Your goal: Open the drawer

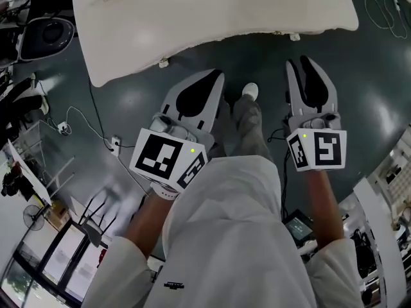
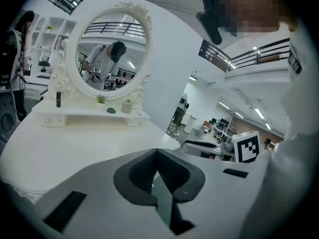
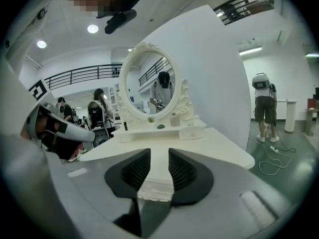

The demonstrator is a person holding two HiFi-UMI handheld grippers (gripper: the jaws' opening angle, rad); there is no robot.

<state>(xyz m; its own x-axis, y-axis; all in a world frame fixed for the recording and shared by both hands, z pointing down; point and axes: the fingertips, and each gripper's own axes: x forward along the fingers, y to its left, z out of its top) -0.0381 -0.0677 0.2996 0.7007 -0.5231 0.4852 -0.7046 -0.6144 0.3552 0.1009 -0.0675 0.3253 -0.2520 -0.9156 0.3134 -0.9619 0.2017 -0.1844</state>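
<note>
Right gripper view: right gripper gaping and empty, left gripper pinched closed. Drawer at the back edge of the vanity looks light; pinch its knob.

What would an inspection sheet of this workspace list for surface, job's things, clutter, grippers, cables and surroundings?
Surface: white dressing table, top mostly bare.
Job's things: small drawers under the oval mirror, apparently shut.
Clutter: dark bottle, little plant and cup on the mirror's shelf.
Grippers: left gripper fingers together, empty; right gripper fingers apart, empty; neither touches the table.
Cables: loose cables on the floor.
Surroundings: a person standing nearby.
</note>
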